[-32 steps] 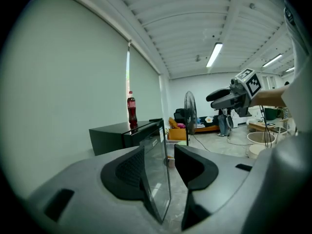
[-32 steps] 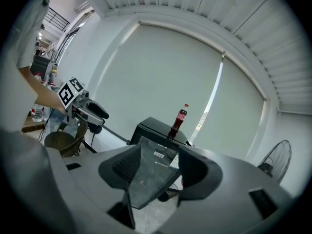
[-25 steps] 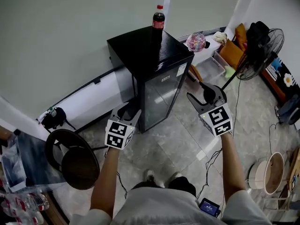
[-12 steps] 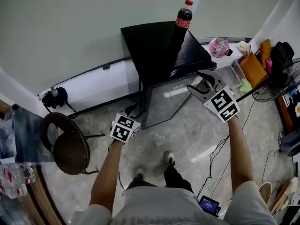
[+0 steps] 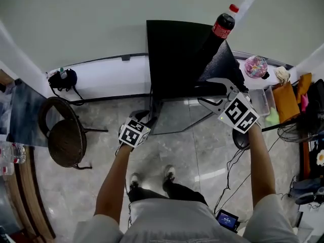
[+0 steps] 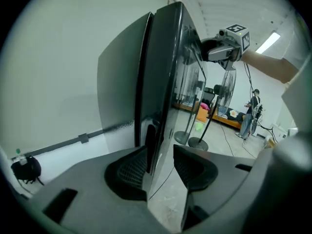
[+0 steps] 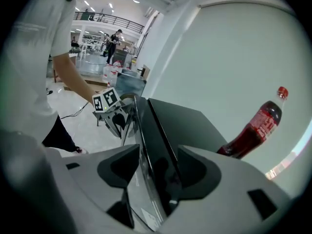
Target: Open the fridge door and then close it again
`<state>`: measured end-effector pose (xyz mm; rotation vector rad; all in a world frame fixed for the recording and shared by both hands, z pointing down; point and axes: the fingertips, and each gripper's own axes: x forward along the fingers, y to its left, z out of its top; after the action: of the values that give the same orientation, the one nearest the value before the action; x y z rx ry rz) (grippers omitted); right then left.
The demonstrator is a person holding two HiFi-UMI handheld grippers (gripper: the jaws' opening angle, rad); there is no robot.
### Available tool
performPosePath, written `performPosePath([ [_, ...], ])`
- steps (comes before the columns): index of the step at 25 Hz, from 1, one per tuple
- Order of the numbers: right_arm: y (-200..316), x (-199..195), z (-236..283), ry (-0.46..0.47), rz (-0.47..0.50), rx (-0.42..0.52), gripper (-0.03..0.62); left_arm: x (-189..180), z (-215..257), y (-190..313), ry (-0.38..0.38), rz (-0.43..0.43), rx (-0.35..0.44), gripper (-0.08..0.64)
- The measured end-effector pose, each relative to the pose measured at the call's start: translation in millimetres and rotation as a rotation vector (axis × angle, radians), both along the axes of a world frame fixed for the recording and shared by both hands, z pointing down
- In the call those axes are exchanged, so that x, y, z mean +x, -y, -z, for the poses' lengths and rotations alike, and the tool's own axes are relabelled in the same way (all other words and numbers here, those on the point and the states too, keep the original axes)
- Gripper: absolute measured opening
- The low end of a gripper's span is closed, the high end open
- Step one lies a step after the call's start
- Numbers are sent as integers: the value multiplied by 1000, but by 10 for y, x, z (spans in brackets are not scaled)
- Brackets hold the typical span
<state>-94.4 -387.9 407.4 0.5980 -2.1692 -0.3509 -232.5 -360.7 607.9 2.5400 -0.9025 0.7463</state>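
Note:
A small black fridge [image 5: 177, 54] stands against the wall, its glass door [image 5: 174, 118] facing me and lying against the body. A cola bottle [image 5: 220, 26] stands on its top. My left gripper [image 5: 146, 116] is low at the door's left edge. In the left gripper view the left gripper [image 6: 160, 150] is open and straddles that door edge [image 6: 161, 96]; its pads stand apart from it. My right gripper [image 5: 205, 91] is at the door's upper right corner. The right gripper [image 7: 158, 150] is open too, with the fridge's top front edge [image 7: 153, 130] between its jaws.
A round-seated chair [image 5: 66, 140] stands left of the fridge. A black device with cables [image 5: 63, 78] lies by the wall. Right of the fridge are a pink ball [image 5: 255, 66], bags [image 5: 286, 100] and a fan base [image 5: 240, 138]. My feet [image 5: 152, 178] are just before the door.
I have stepped closer to the fridge. The left gripper sank to the door's left edge. The right gripper swung in to the door's top right corner and rolled.

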Motion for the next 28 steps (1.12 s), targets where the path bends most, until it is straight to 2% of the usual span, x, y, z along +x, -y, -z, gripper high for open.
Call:
performPosePath([
  [4, 22, -51, -81, -42, 76, -4, 231, 65, -67, 21, -5, 18, -8, 163],
  [8, 18, -61, -124, -43, 134, -12, 209, 84, -87, 36, -23, 58, -8, 156],
  [17, -1, -62, -145, 4, 169, -64, 195, 77, -105, 64, -53, 163, -10, 133],
  [23, 1, -59, -146, 8, 200, -75, 189, 76, -110, 73, -41, 147, -14, 114],
  [28, -10, -64, -148, 7, 210, -63, 189, 78, -120, 53, -40, 189, 3, 111],
])
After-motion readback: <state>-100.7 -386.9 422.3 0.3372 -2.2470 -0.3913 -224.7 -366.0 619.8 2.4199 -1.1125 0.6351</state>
